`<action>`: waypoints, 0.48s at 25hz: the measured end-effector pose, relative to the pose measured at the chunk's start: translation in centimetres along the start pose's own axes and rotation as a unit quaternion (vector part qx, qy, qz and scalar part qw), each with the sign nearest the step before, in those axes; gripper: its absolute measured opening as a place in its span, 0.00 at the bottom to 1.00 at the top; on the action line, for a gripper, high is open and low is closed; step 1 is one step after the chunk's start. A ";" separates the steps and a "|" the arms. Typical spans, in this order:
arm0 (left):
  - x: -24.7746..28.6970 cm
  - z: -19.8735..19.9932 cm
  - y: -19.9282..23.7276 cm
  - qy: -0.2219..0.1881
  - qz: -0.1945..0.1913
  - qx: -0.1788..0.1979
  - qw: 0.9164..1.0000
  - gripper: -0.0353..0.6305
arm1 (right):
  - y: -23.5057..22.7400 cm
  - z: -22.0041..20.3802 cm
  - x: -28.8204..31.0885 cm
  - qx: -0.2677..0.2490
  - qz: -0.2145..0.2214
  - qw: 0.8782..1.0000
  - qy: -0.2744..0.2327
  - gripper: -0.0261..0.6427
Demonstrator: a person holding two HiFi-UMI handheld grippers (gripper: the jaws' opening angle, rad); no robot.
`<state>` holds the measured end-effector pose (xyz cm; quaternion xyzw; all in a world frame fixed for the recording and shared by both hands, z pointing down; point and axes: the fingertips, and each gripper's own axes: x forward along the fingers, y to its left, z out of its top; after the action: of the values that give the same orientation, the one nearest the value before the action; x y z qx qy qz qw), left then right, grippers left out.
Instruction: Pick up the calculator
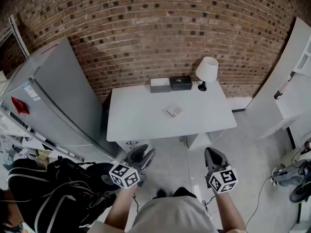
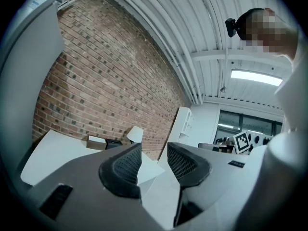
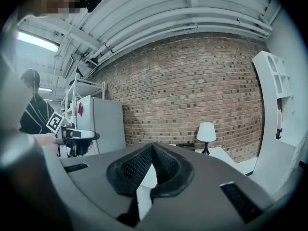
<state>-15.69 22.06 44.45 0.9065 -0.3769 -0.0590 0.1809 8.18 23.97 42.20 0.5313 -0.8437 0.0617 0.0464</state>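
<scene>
At the far left of the head view a grey refrigerator (image 1: 53, 98) is standing against the brick wall, with a black bag (image 1: 63, 186) lying below it at the lower left. Just right of the bag, the left gripper (image 1: 144, 155) is hovering short of the near edge of the white table (image 1: 141, 123), its jaws standing well apart with nothing between them. The calculator (image 1: 173, 110) is lying flat near the middle of the table, up the frame from both grippers and apart from everything else. It is too small here to be sure of its long axis, though it is looking turned at a diagonal to the table's edges. Behind it, along the wall, a grey box (image 1: 160, 85), a dark box (image 1: 181, 83) and a white lamp (image 1: 206, 72) are sitting in a row. Lower right of centre, the right gripper (image 1: 214, 155) is waiting with its jaws drawn together at the tips and holding nothing. The calculator is falling between the two grippers, somewhat closer to the left one, so that open gripper is probably the better placed, reaching up the frame and slightly rightward.
</scene>
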 end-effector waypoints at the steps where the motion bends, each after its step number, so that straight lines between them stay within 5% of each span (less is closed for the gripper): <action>1: -0.1 -0.1 0.1 0.001 0.000 -0.001 1.000 0.32 | 0.1 -0.2 0.0 0.000 -0.001 1.000 0.000 0.06; 12: 2.1 -0.8 2.2 0.019 0.012 -0.005 1.000 0.32 | -1.7 -1.0 2.8 0.005 0.008 1.000 0.013 0.06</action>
<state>-15.46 19.42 46.09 0.9018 -0.3843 -0.0415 0.1935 8.48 20.87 43.68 0.5234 -0.8472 0.0732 0.0547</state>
